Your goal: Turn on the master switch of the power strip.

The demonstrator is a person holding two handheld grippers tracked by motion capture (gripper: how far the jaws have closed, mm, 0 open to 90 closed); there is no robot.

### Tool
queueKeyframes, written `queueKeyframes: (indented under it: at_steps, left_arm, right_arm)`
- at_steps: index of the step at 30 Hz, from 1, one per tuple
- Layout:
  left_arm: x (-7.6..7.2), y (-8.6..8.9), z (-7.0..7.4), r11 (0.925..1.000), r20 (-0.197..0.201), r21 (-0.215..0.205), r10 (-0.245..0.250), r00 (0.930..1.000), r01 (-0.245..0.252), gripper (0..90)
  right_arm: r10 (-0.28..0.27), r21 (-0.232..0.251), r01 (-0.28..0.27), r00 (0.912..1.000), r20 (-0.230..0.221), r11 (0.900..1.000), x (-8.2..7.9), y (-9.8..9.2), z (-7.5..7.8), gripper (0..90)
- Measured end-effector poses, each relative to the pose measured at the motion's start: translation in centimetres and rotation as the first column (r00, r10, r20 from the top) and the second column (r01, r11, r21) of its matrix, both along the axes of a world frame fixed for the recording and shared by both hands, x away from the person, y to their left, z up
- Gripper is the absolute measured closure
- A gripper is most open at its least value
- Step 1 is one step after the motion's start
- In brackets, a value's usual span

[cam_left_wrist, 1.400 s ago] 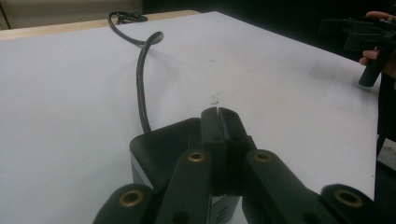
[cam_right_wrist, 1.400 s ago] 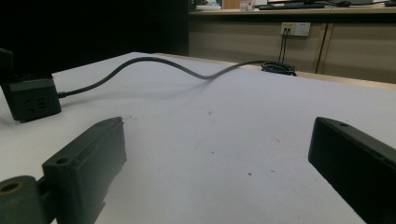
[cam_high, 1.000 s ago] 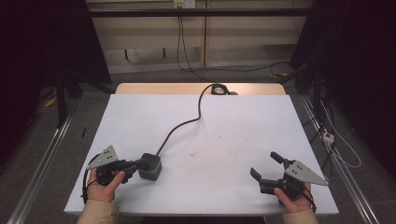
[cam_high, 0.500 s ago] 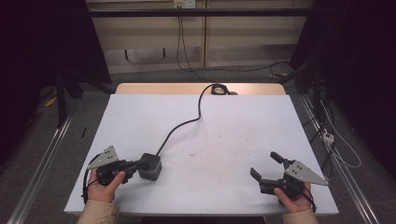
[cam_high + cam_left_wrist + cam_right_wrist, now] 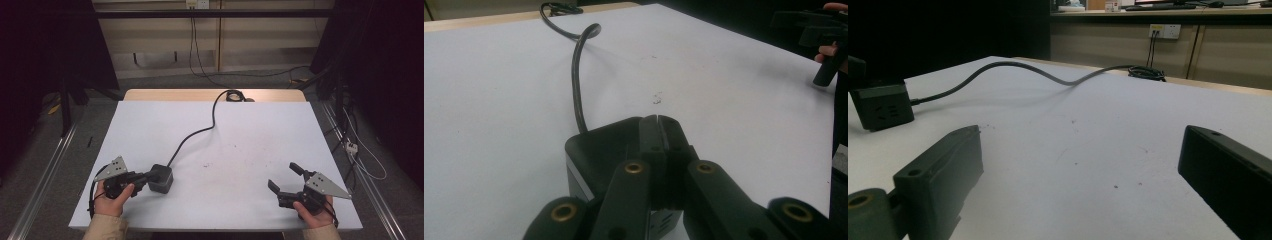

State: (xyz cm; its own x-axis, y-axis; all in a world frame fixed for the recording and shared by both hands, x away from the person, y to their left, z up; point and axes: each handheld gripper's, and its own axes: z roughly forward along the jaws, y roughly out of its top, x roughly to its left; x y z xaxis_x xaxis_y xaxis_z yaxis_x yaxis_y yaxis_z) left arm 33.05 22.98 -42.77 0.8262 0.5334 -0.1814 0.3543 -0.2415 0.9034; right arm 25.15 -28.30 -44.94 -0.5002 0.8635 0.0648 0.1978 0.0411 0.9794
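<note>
Near-left corner of the white table [image 5: 250, 130]: the left gripper [image 5: 145, 178] rests with its jaws pressed together, tips lying against the top of a black socket cube [image 5: 161, 178], pinching nothing. In the left gripper view the closed tips [image 5: 658, 131] overlap the cube's upper face. The cube's black cable [image 5: 210, 125] runs to the far edge, where it ends in a coil. Near right, the right gripper [image 5: 286, 179] sits with jaws spread and empty, well apart from the cube.

Step in hand, as judged: steadying or nudging the cube. A grasp would next call for spreading the left jaws around its sides. The table middle offers open room; both hands sit near the near edge, and the cable limits travel of the cube.
</note>
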Motion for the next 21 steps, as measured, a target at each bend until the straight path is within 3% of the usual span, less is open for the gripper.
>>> queueKeyframes:
  at_steps: [21]
  left_arm:
    - [0.21,0.08,-0.33,0.9999,-0.012,0.017,0.002,0.9999,-0.002,90.0]
  right_arm:
    - [-0.002,0.000,0.002,1.0000,-0.001,1.000,0.01,0.00,-0.03,3.7]
